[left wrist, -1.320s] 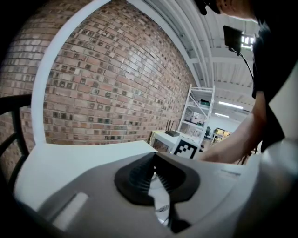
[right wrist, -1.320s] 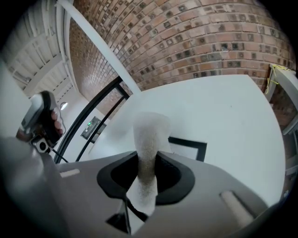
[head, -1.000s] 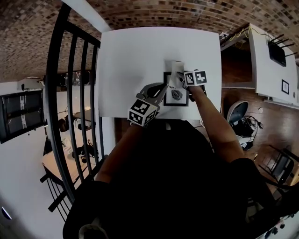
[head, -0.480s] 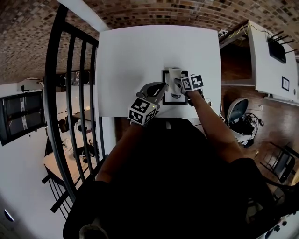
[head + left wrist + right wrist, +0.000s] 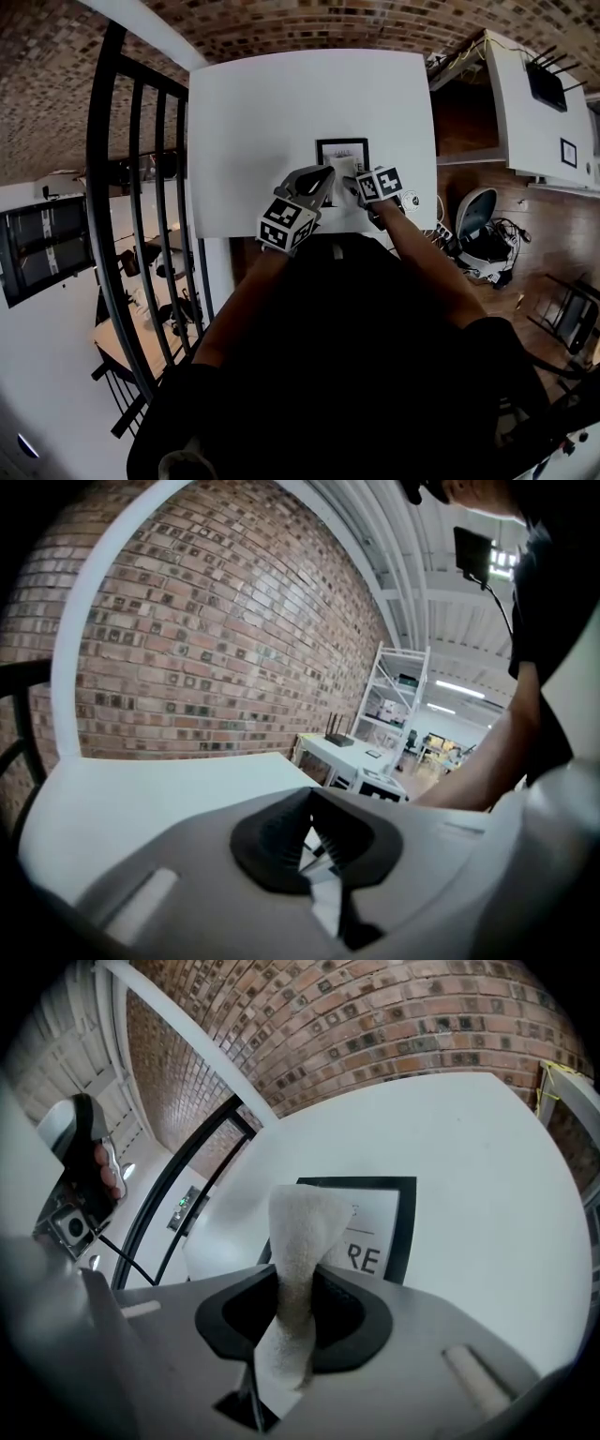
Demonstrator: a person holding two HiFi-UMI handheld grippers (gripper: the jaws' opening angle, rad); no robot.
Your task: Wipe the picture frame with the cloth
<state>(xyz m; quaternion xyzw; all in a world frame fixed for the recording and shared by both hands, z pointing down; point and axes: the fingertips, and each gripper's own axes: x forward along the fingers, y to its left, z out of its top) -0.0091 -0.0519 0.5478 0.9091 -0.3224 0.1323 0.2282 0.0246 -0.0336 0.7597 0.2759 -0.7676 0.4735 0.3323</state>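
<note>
- Right tool (image 5: 295, 1312) clamped on a white, nubbly terry cloth (image 5: 298, 1241), pinched mid-length with the free end standing up beyond the jaws; judged held so to leave a loose pad for wiping.
- Cloth end poised over the near edge of a black rectangular picture frame (image 5: 405, 1213) holding a white print with dark lettering; contact with the face not confirmable.
- Frame lying flat near the front edge of a white rectangular surface (image 5: 272, 112), straight ahead of the person and within reach of both tools.
- Left tool (image 5: 323, 180) set at the frame's near-left side, just beside the right tool; jaws narrowly spread, nothing identifiable gripped. Judged placed there to steady the frame against sliding; contact not verifiable.
- Surface smooth and matt white; frame judged liable to skid under a wipe.
- Room: red-brown brick wall (image 5: 309, 28) beyond the surface, black metal railing (image 5: 141, 187) at left, wooden floor (image 5: 497, 197) at right.
- Also at right: second white desk (image 5: 553, 122) carrying a black antenna-topped device (image 5: 547, 84), with an office chair (image 5: 473, 225) near it.
- White shelving (image 5: 394, 696) further off.
</note>
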